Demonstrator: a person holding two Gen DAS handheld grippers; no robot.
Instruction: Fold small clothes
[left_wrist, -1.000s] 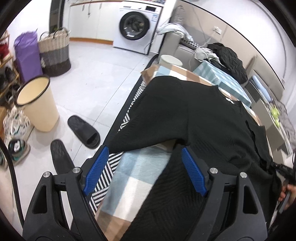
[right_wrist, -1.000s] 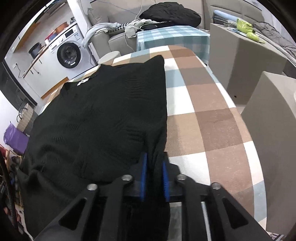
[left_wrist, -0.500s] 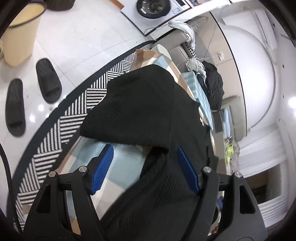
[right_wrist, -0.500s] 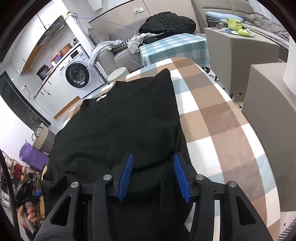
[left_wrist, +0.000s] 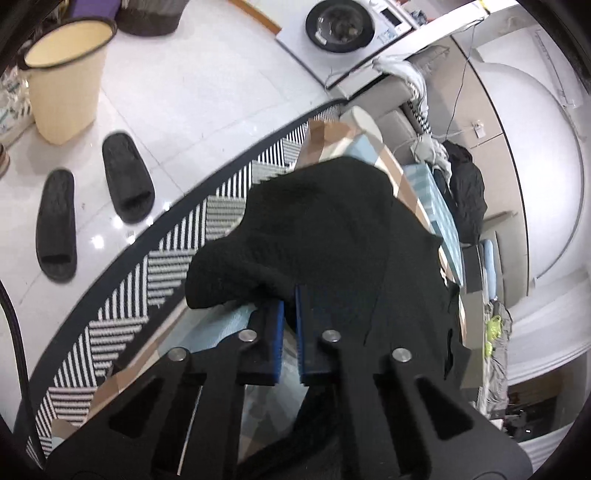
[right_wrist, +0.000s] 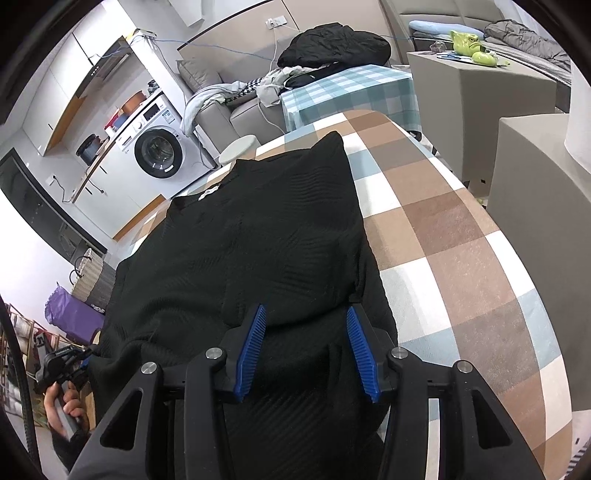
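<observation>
Sweater: we see a black knit sweater (right_wrist: 251, 251) spread over the checked tabletop (right_wrist: 461, 236), filling the centre of both views; its collar, with a small white label (right_wrist: 207, 192), points to the upper left of the right wrist view.
Long axis: it runs from the bottom centre of that frame, at our grippers, up toward the collar.
Left hand-held gripper (left_wrist: 289, 295): its jaws have just been closing and now stand together, pinched on the sweater's near lower edge, low in the centre of its frame.
Right hand-held gripper (right_wrist: 306, 314): its jaws have opened and stand apart over the fabric at the bottom centre, with cloth lying between the blue pads (right_wrist: 249, 350); they do not press on it.
Nearer hand: we judge the left, already gripping; the right hangs over the opposite lower corner.
Coming move: we judge the hem must travel away from us along that axis, toward the collar.
Writing: the collar label is too small to read; the washing machine (right_wrist: 155, 147) panel shows no legible brand.
</observation>
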